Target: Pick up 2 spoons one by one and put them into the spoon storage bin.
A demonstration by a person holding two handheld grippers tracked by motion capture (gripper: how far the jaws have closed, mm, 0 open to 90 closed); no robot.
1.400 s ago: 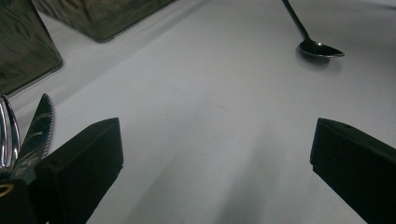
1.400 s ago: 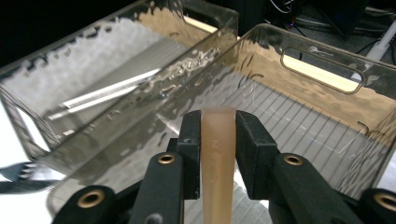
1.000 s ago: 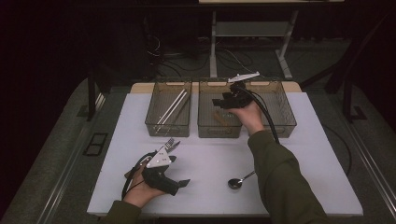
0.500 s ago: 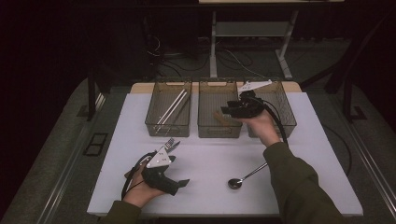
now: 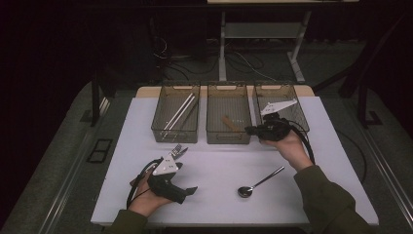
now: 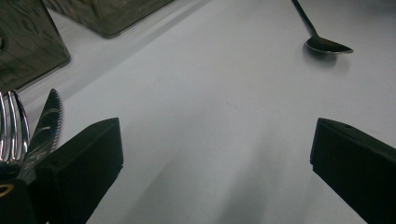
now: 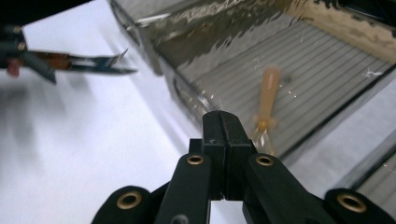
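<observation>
Right gripper (image 5: pixel 252 130) hovering at front edge of middle bin (image 5: pixel 228 134), high view; left gripper (image 5: pixel 187 191) resting on table (image 5: pixel 214 165), spoon (image 5: pixel 258 183) lying right of it, well in front of middle bin. Left gripper view: jaws standing wide apart, fork (image 6: pixel 10 135) and knife (image 6: pixel 44 126) lying beside left jaw. Right gripper view: jaws pressed together, empty, pointing at middle bin holding brown-handled utensil (image 7: pixel 267 100).

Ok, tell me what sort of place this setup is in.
Probably a lab or recording workstation, not a kitchen: a white table in a dark room, three clear sorting bins lined up for cutlery, and cables with a metal stand behind.
</observation>
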